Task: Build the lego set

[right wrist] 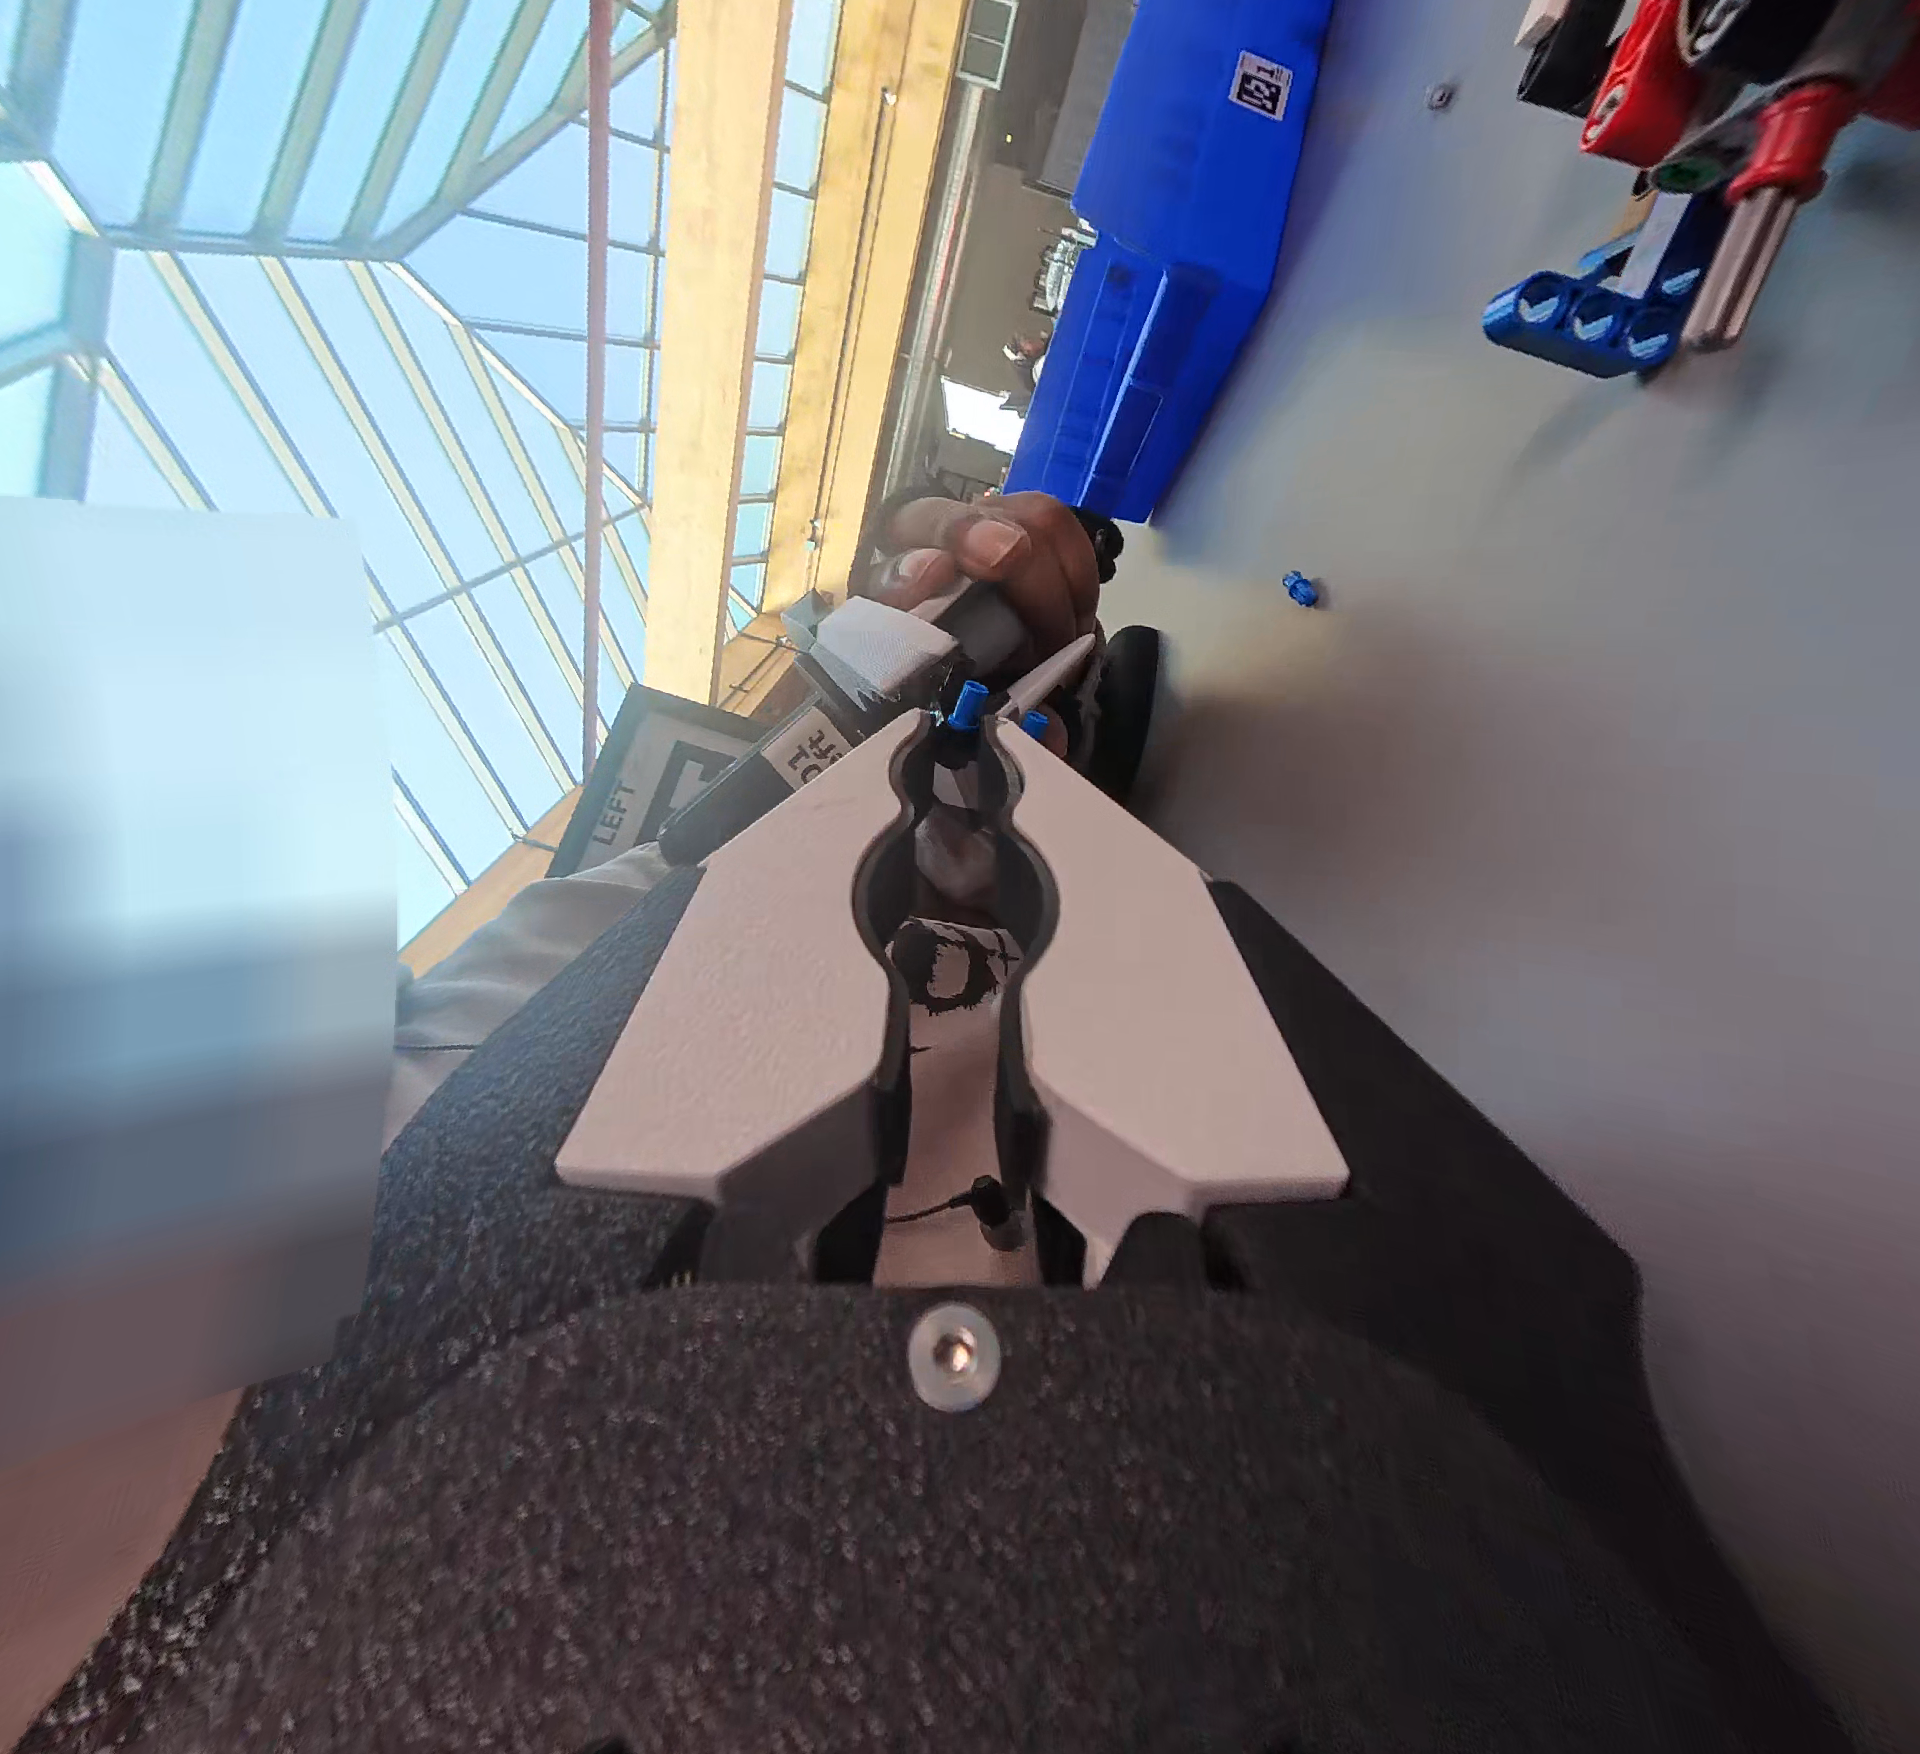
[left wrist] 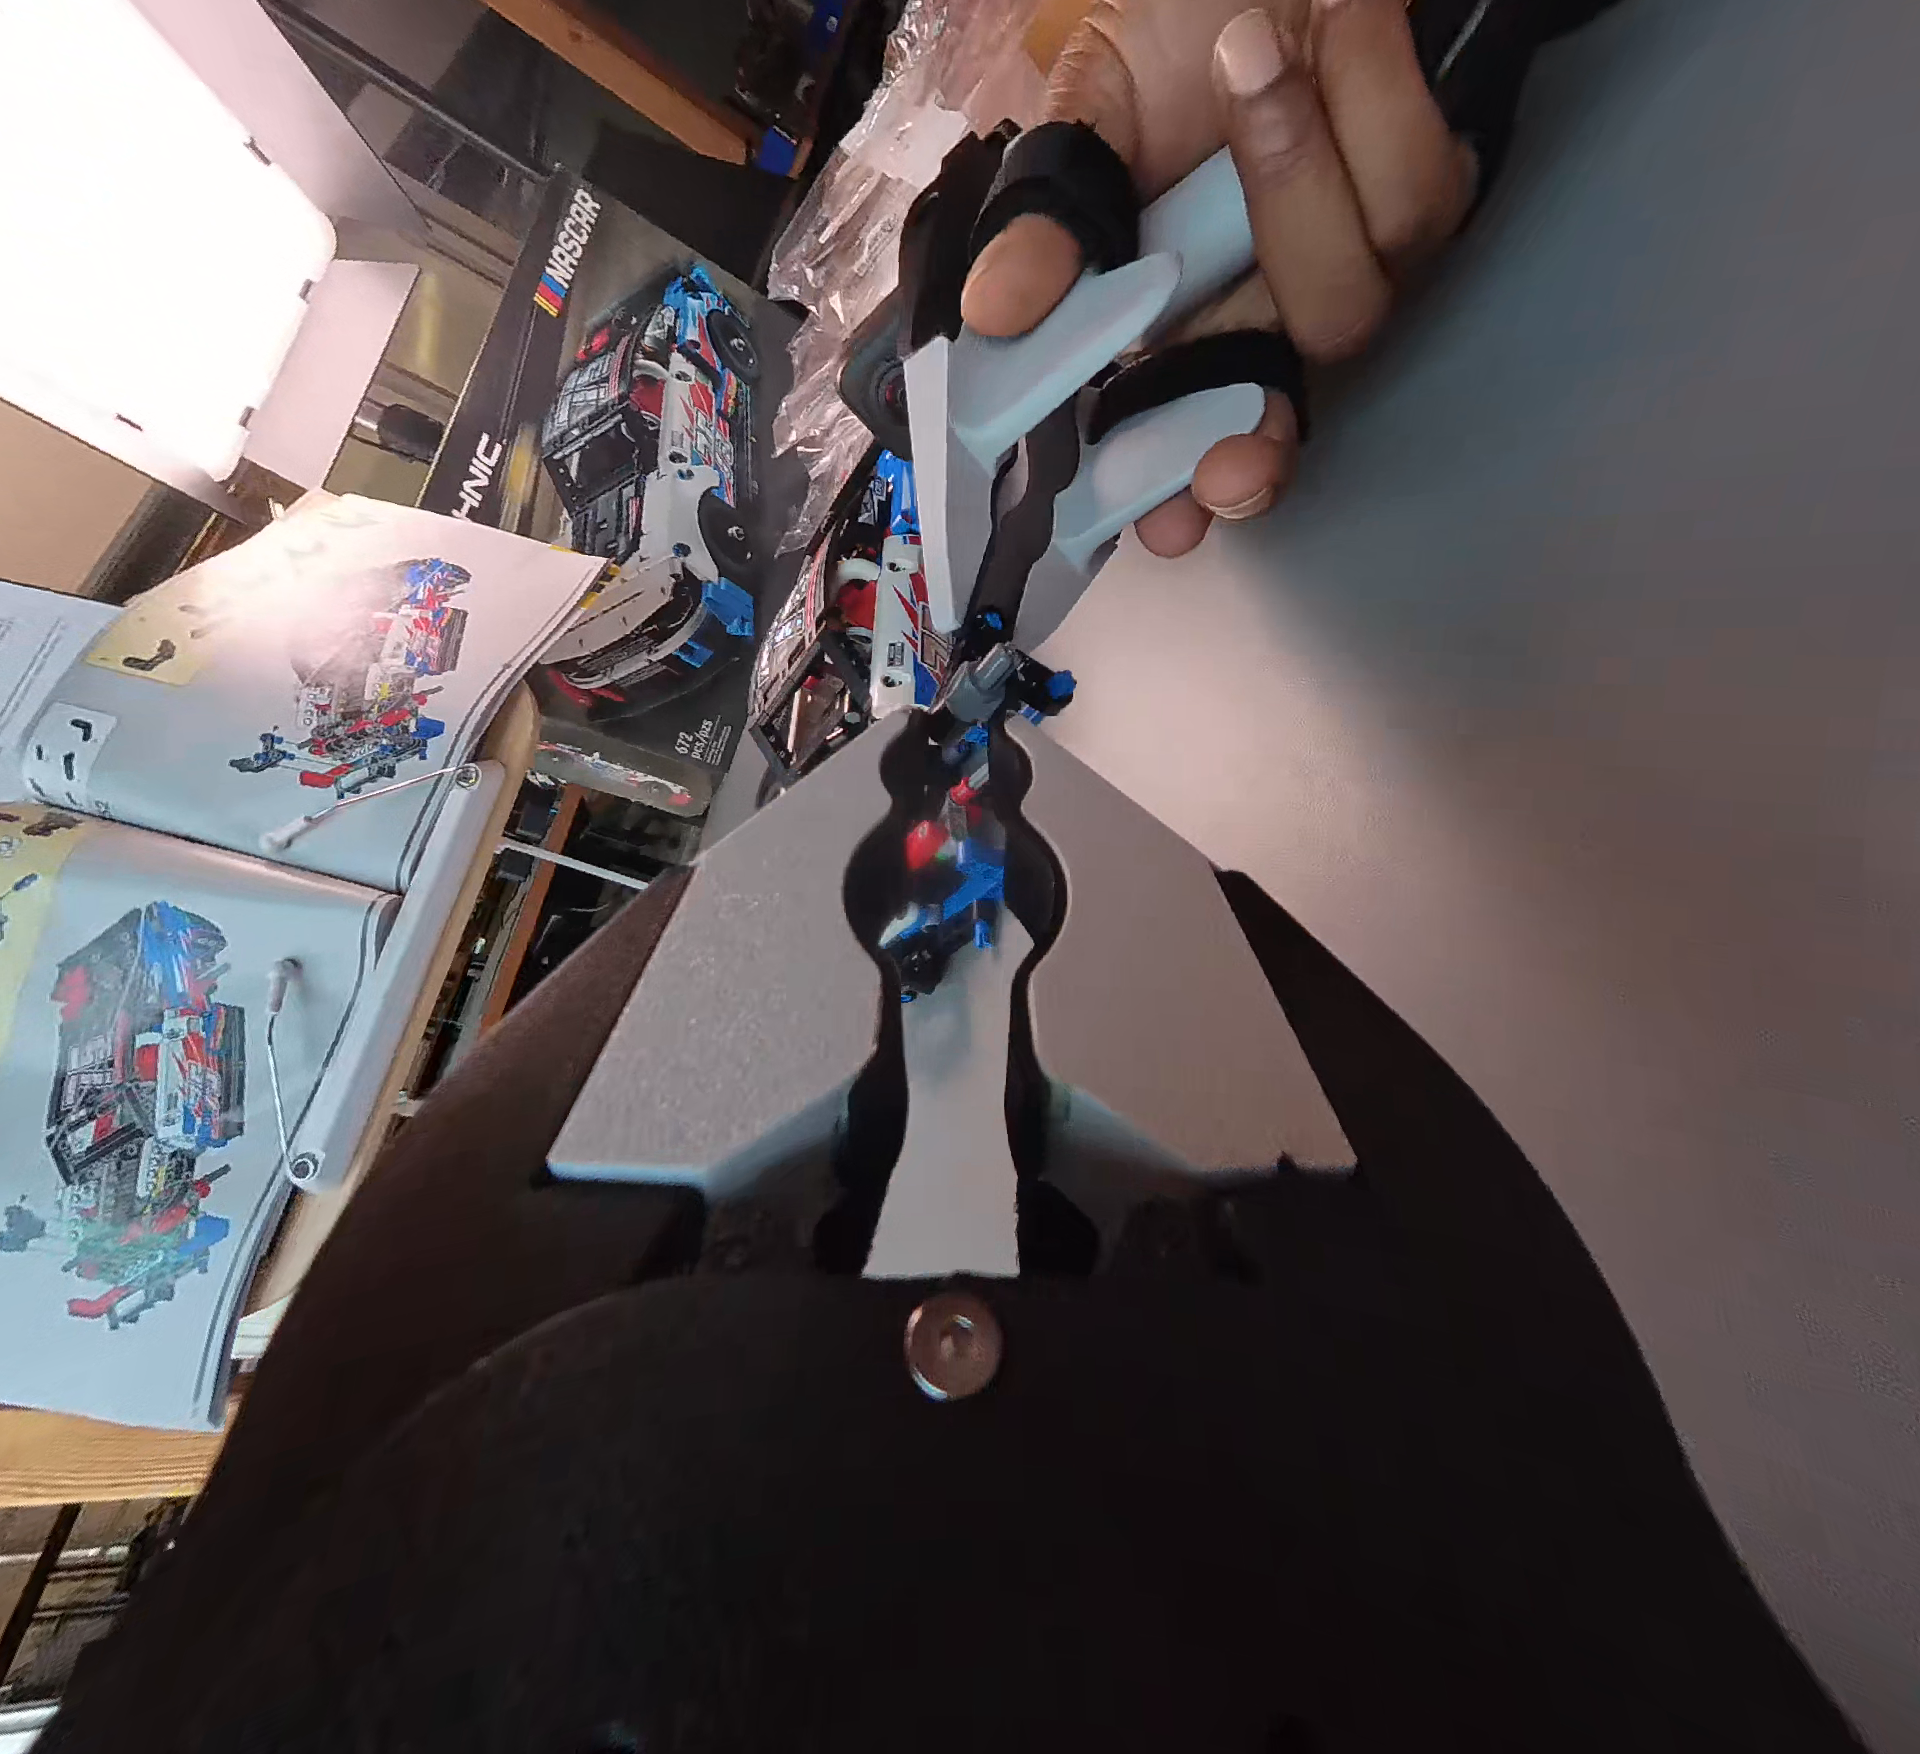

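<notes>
The left gripper [left wrist: 961,728] has its jaws clamped on a small grey-and-blue assembly [left wrist: 987,670] above the surface [left wrist: 1558,769], while the right gripper [right wrist: 961,733], jaws pinching a blue pin [right wrist: 968,705], meets it; both look light, stiff and slippery, so grip flat sides.

Two grippers: left gripper [left wrist: 961,748] and right gripper [right wrist: 961,738], each in one hand [left wrist: 1247,177]. One model car [left wrist: 852,634], partly built, on one grey table [left wrist: 1558,769]. One set box [left wrist: 634,478] far left. One open instruction booklet [left wrist: 208,873]. One loose blue pin [right wrist: 1300,586]. One blue bin [right wrist: 1174,177].
</notes>
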A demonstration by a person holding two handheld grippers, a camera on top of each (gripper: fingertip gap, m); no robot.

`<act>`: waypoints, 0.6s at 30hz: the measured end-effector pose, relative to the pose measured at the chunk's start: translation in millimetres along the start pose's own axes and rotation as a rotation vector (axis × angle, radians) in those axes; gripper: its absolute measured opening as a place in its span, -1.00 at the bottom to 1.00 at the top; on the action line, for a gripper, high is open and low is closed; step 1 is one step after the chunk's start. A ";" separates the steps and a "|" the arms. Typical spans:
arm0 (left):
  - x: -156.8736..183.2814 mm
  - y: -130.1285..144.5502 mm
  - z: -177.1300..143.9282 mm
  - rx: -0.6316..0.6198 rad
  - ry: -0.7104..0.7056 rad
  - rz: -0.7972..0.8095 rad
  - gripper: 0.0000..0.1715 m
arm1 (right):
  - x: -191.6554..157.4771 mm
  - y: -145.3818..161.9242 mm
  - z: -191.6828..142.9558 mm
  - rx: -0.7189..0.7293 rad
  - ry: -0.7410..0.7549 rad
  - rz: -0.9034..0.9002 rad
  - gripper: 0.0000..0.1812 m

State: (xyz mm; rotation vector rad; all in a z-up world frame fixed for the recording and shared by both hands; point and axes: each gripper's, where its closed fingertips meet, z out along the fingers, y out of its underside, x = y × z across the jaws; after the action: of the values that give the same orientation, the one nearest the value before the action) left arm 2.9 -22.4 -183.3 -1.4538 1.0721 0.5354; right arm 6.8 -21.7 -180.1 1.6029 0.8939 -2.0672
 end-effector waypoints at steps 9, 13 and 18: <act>-7.4 -8.6 -1.7 0.167 0.243 -0.790 -0.93 | -14.7 1.8 -0.2 -0.017 -0.034 -0.131 -0.80; -15.2 -10.1 -4.2 0.235 0.315 -1.056 -0.93 | -27.2 -1.4 -5.0 -0.025 0.043 -0.469 -0.66; -12.6 -10.8 -2.9 0.228 0.333 -1.082 -0.93 | -16.8 -5.9 -8.8 -0.038 0.234 -0.800 -0.73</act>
State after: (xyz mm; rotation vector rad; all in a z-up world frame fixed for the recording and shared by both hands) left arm 5.4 -22.5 -166.6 -1.6911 0.4256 -0.5925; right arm 14.1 -12.8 -163.8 1.6487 1.8881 -2.3284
